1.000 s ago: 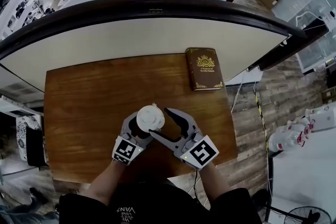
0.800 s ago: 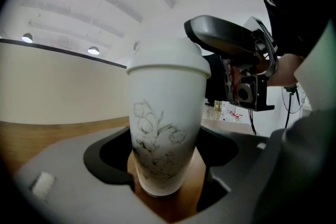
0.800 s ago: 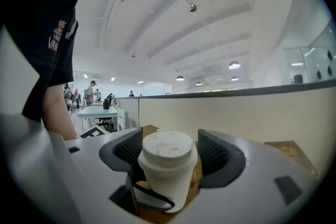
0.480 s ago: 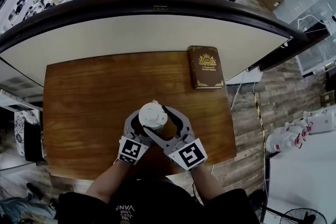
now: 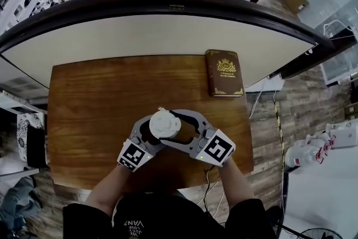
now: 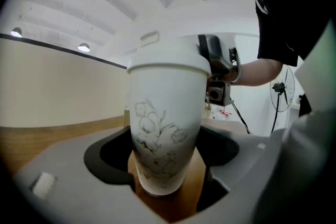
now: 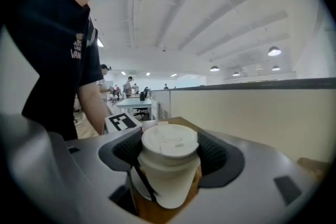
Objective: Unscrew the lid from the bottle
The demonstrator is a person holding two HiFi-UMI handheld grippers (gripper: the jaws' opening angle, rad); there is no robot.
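Observation:
A white bottle [image 6: 165, 128] with a faint flower drawing stands upright on the wooden table [image 5: 89, 109]. Its white lid [image 5: 165, 123] sits on top, and the right gripper view shows that lid [image 7: 169, 140] too. My left gripper [image 5: 150, 130] comes in from the near left, and its jaws [image 6: 165, 176] are shut on the bottle's lower body. My right gripper [image 5: 168, 127] reaches in from the near right, with its jaws [image 7: 170, 165] set around the lid. They stand wide, with a little space beside the lid.
A brown book with gold print [image 5: 225, 73] lies at the table's far right corner. A curved white partition with a dark rim [image 5: 140, 36] runs behind the table. The table's near edge is just under my hands. Cables hang off its right front.
My right gripper swung left from beside the bottle and now straddles the lid. The left gripper and bottle have stayed put.

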